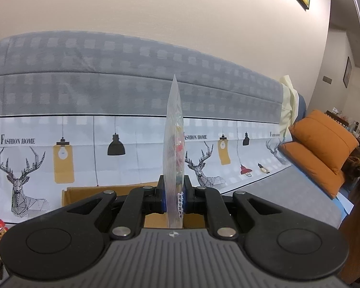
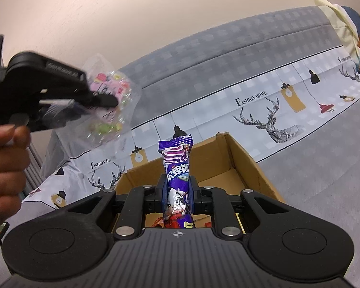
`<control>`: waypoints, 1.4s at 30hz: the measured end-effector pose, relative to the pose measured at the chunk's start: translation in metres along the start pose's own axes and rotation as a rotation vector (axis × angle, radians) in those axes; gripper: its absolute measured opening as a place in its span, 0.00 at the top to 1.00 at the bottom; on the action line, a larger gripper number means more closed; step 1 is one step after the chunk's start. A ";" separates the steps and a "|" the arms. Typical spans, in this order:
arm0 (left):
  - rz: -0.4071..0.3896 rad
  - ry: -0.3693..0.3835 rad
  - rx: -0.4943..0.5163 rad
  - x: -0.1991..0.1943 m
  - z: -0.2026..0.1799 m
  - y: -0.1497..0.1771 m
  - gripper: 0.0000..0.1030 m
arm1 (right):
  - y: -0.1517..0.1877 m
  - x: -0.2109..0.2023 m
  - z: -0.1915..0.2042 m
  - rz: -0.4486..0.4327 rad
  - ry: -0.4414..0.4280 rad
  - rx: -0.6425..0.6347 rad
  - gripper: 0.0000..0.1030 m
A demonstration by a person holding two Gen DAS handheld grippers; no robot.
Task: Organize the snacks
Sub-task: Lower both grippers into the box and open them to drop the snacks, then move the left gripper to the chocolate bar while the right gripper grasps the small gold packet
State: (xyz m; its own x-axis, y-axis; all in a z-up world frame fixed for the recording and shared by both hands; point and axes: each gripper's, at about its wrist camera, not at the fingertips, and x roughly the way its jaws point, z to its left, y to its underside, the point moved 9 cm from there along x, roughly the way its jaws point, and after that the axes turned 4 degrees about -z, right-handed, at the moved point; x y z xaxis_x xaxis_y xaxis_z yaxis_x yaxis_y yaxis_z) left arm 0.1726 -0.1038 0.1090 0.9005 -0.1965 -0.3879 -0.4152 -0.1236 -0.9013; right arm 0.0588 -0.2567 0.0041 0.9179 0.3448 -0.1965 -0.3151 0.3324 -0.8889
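**Both packets up, box waiting below**

The left gripper pinches a clear candy bag edge-on; the right gripper clamps a purple snack packet above the cardboard box's near edge. Slippery film could slide free and miss.

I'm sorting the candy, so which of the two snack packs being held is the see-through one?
The clear bag in the left gripper, with loose colourful sweets showing through. The right gripper holds a solid purple packet over the cardboard box.
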 end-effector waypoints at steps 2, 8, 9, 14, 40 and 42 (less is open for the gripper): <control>0.002 0.006 0.009 0.005 -0.003 -0.001 0.88 | 0.000 0.003 0.002 0.002 0.001 -0.015 0.82; 0.026 0.028 0.071 0.012 -0.007 0.006 0.54 | 0.001 0.009 0.000 0.008 0.041 -0.037 0.64; 0.019 0.030 0.074 0.009 -0.003 0.008 0.51 | 0.001 0.010 0.000 0.013 0.038 -0.028 0.55; 0.017 -0.018 0.049 -0.021 0.036 0.035 0.51 | 0.001 0.009 -0.002 0.011 0.053 -0.029 0.48; 0.072 -0.447 -0.523 -0.116 0.325 0.202 0.73 | 0.025 0.012 0.034 0.118 0.074 -0.217 0.77; 0.103 -0.513 -0.536 -0.108 0.333 0.207 0.68 | 0.025 0.013 0.034 0.128 0.079 -0.208 0.77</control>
State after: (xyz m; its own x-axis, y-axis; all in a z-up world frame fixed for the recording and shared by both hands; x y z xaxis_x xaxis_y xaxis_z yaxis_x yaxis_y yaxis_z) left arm 0.0324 0.2156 -0.0998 0.7468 0.2292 -0.6243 -0.3884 -0.6116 -0.6892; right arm 0.0546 -0.2141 -0.0071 0.8922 0.3004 -0.3371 -0.3808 0.0995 -0.9193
